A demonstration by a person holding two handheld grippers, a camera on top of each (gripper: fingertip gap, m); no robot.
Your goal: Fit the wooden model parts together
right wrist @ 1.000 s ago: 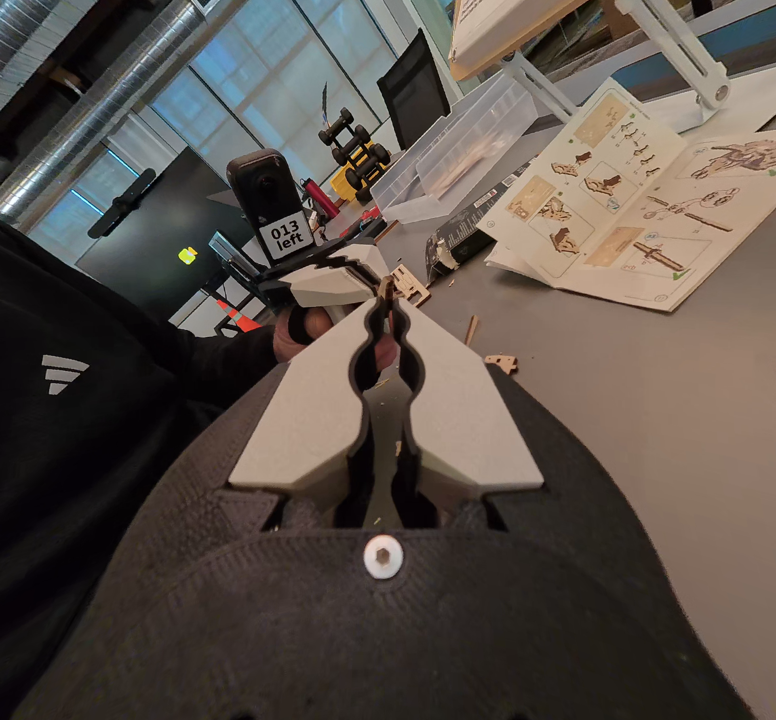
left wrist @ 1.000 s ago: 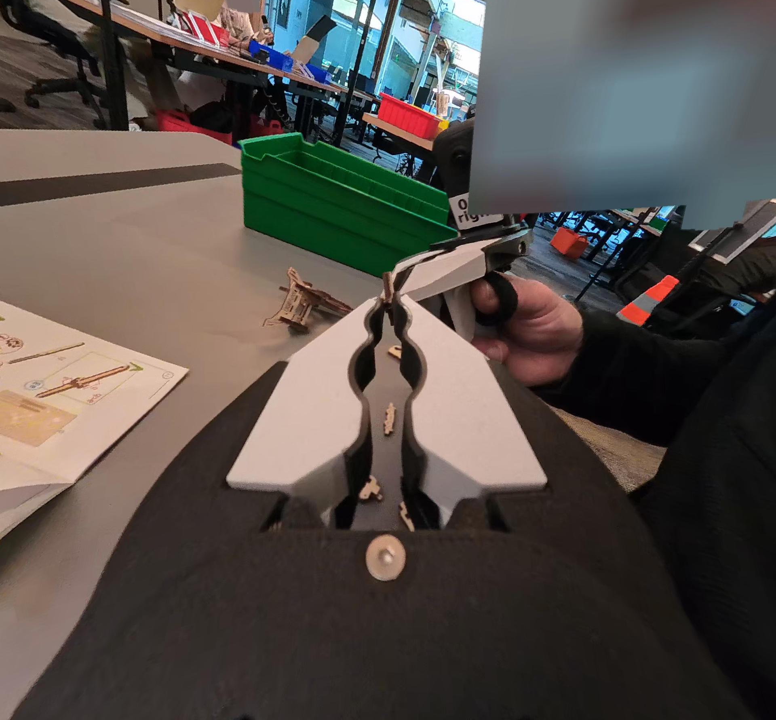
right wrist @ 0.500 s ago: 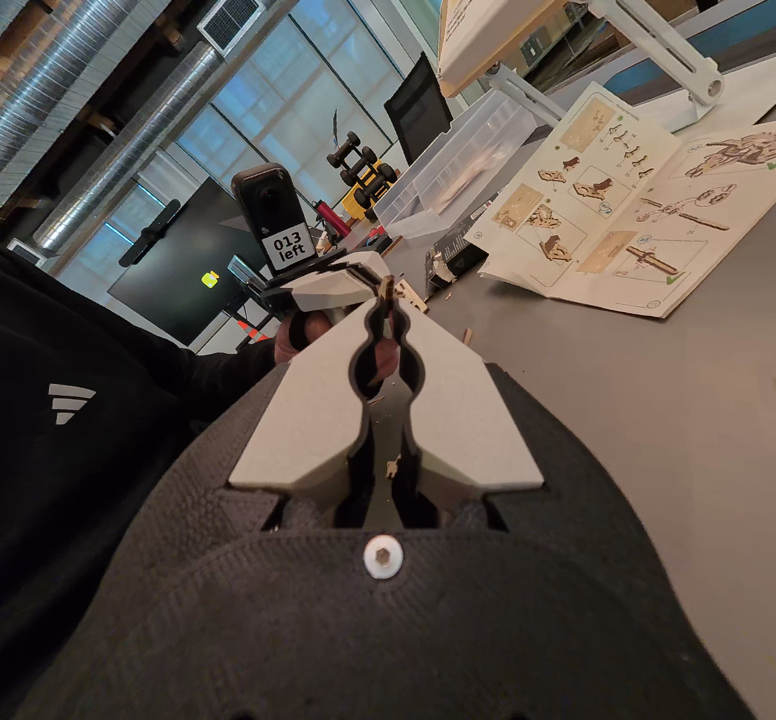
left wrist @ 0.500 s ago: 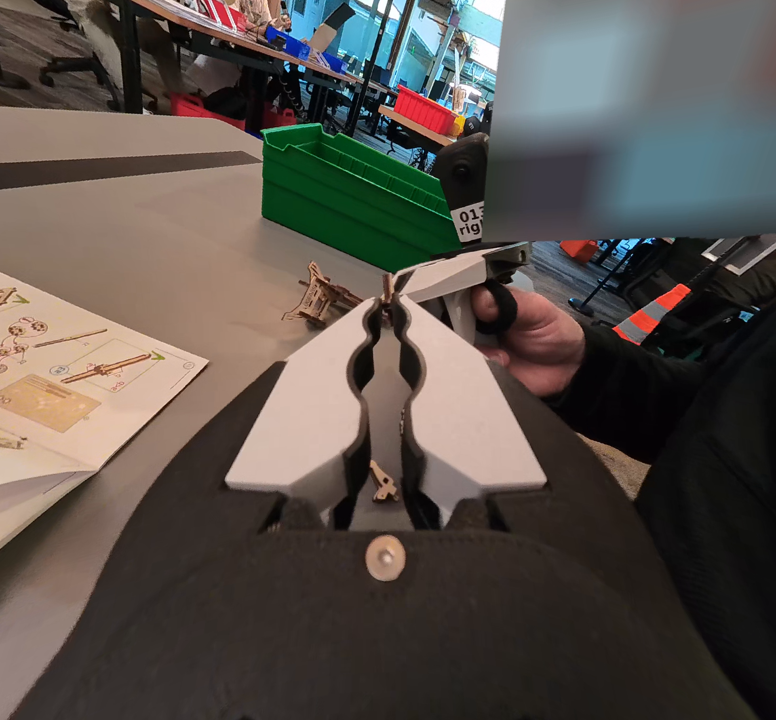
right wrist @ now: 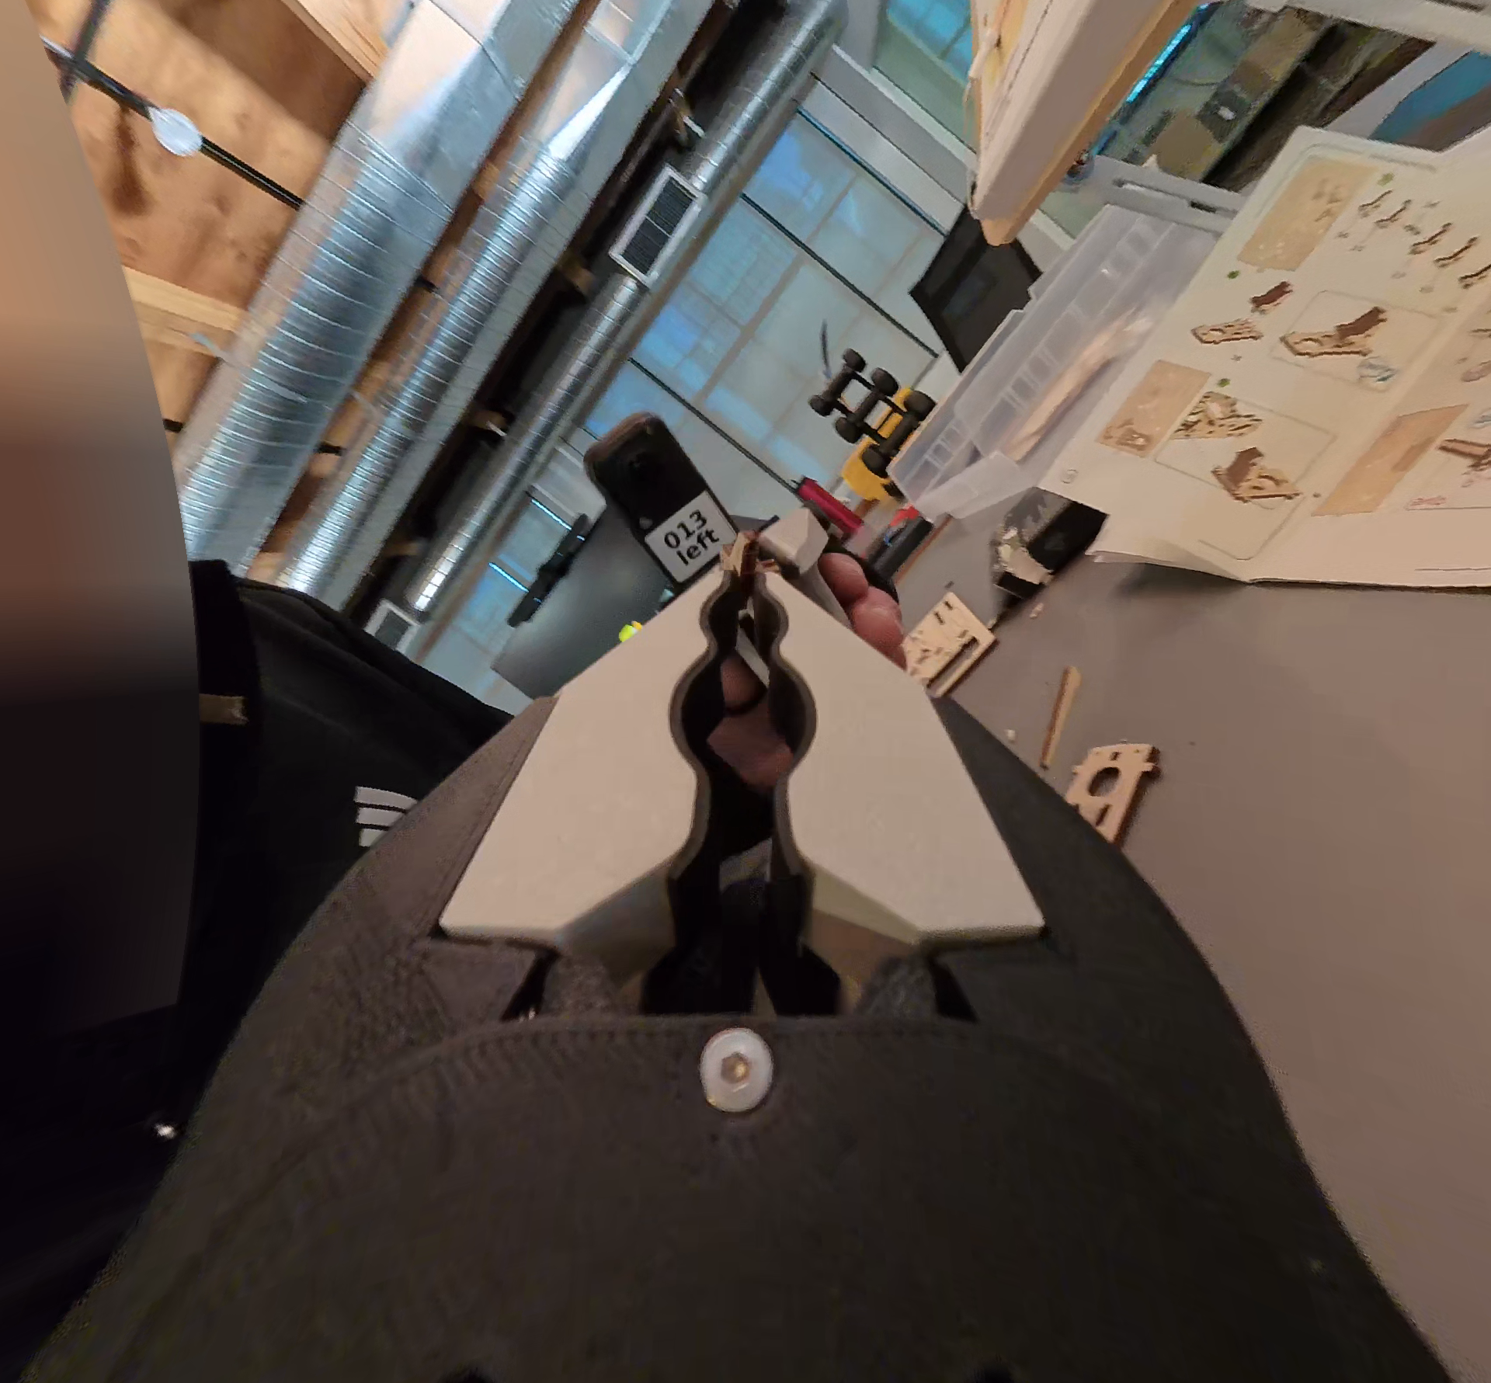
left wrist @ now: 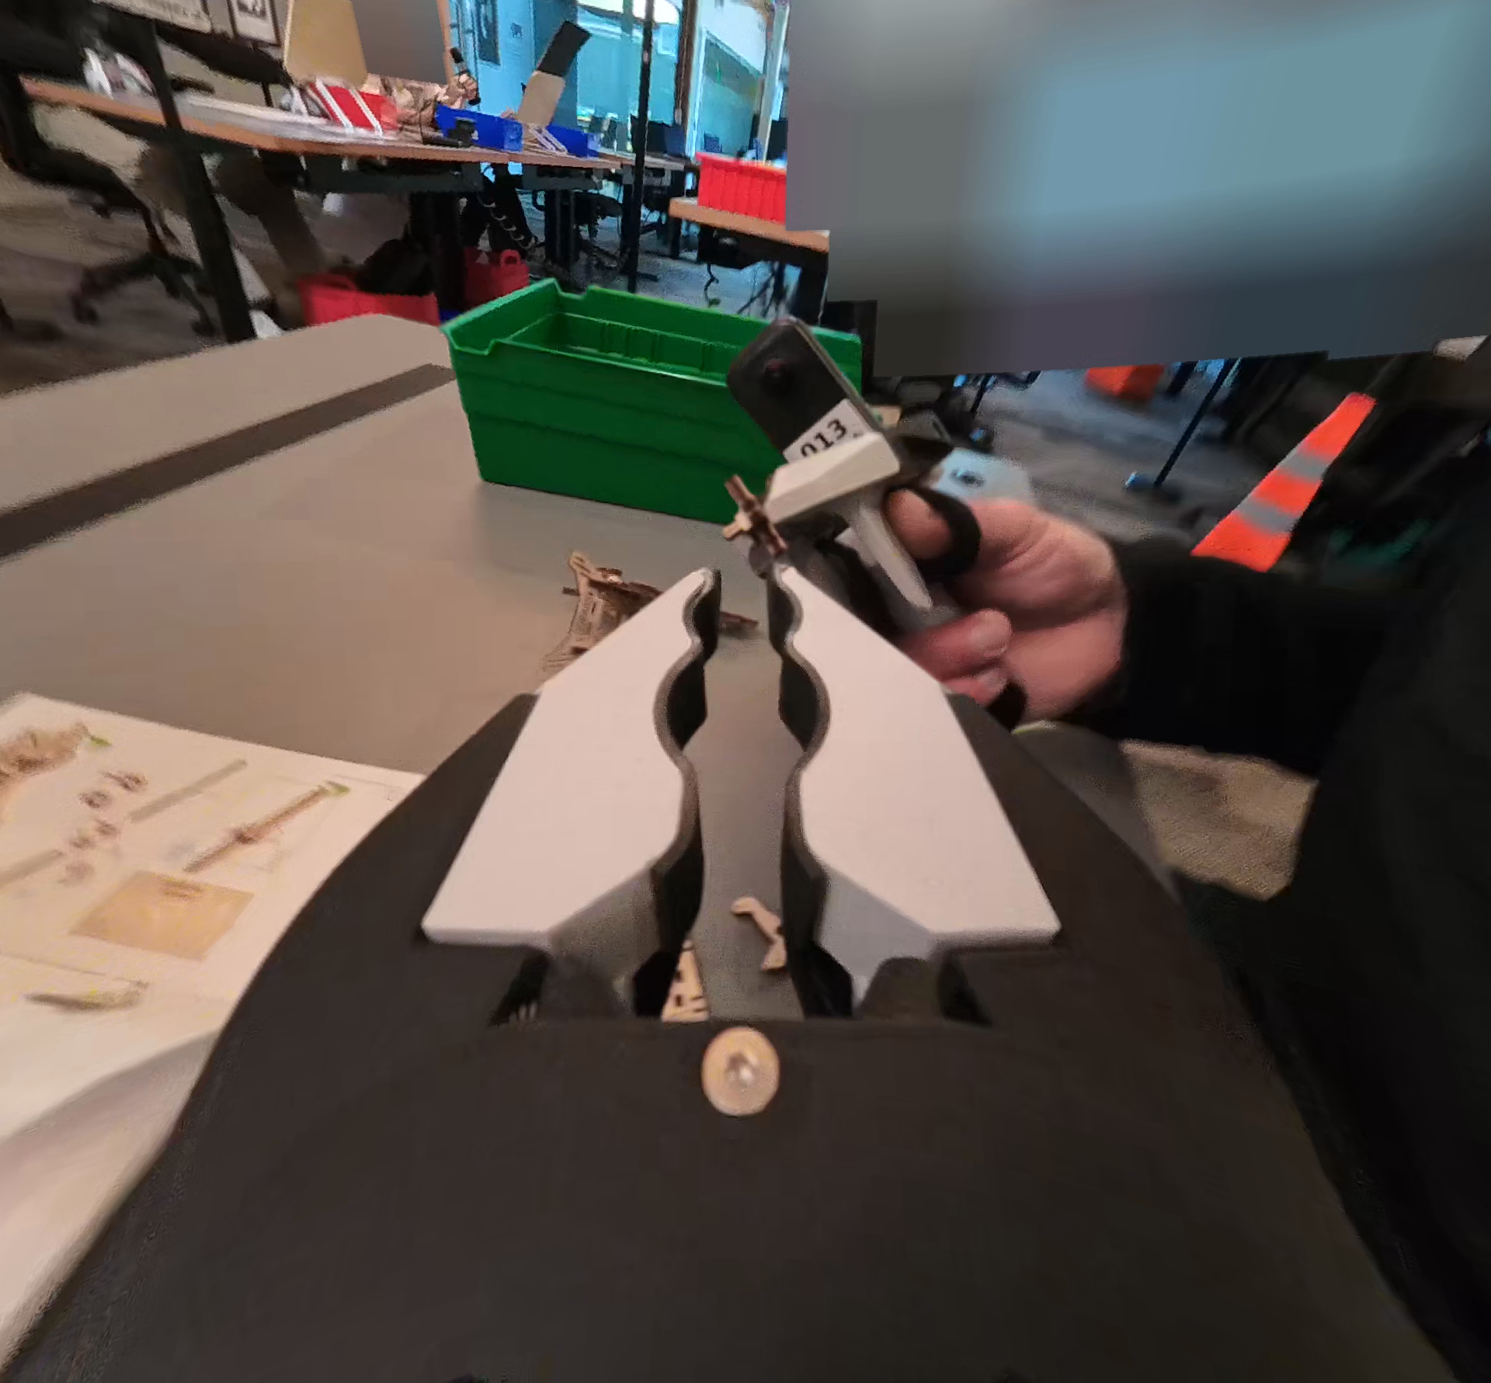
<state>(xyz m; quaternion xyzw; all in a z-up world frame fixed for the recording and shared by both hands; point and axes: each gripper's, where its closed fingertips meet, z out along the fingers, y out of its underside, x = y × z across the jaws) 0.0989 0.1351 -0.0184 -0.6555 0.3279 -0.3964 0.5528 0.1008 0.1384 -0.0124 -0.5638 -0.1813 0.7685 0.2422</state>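
In the left wrist view my left gripper is open and empty, its jaws a small gap apart. Just above and beyond its tips, my right gripper, held by a hand, is shut on a small wooden part. In the right wrist view the right gripper pinches that part at its tips, and the left gripper sits close behind it. A wooden sub-assembly lies on the grey table beyond the left gripper.
A green bin stands at the back of the table. An instruction sheet lies at the left; it also shows in the right wrist view. Loose wooden pieces, a thin stick and a clear plastic box are to the right. My left and right fingertips are right by each other. The wooden sub-assembly is about equally far from each gripper, around 15 cm.
My left gripper has opened and let go of the small part. My right gripper keeps hold of it and has lifted slightly up and away, tilting toward the ceiling.
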